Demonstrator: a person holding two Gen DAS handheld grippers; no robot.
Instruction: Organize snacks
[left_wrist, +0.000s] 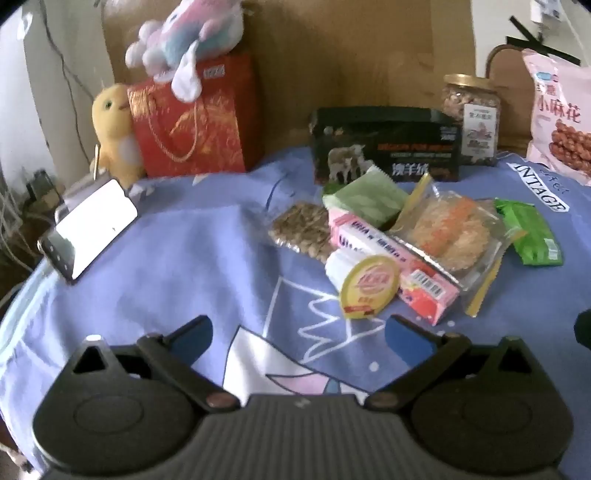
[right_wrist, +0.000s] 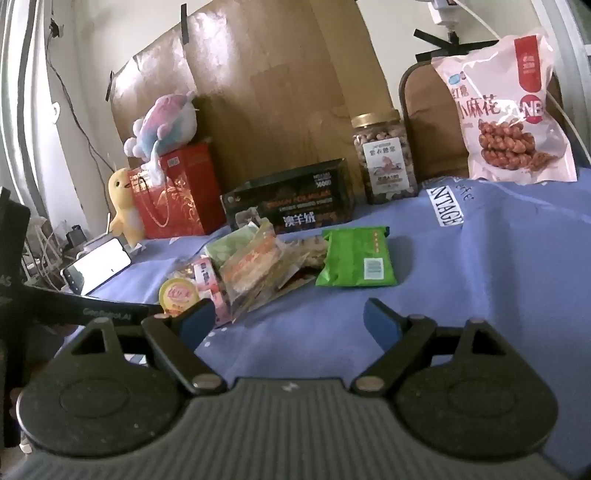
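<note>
A heap of snacks lies on the blue cloth: a yellow-lidded cup (left_wrist: 369, 286), a pink box (left_wrist: 391, 266), a clear bag of orange-flecked cakes (left_wrist: 450, 232), a light green packet (left_wrist: 364, 199), a seed bar (left_wrist: 301, 229) and a bright green packet (left_wrist: 532, 232). My left gripper (left_wrist: 297, 338) is open and empty, just short of the cup. My right gripper (right_wrist: 288, 319) is open and empty, in front of the bright green packet (right_wrist: 356, 258); the cup (right_wrist: 177, 295) sits by its left finger.
A black box (left_wrist: 384, 147), a nut jar (left_wrist: 471, 118), a large pink snack bag (right_wrist: 509, 110) and a red gift bag (left_wrist: 192, 122) with plush toys stand along the back. A phone (left_wrist: 92, 229) leans at the left edge. The left gripper's body (right_wrist: 74, 310) shows at left.
</note>
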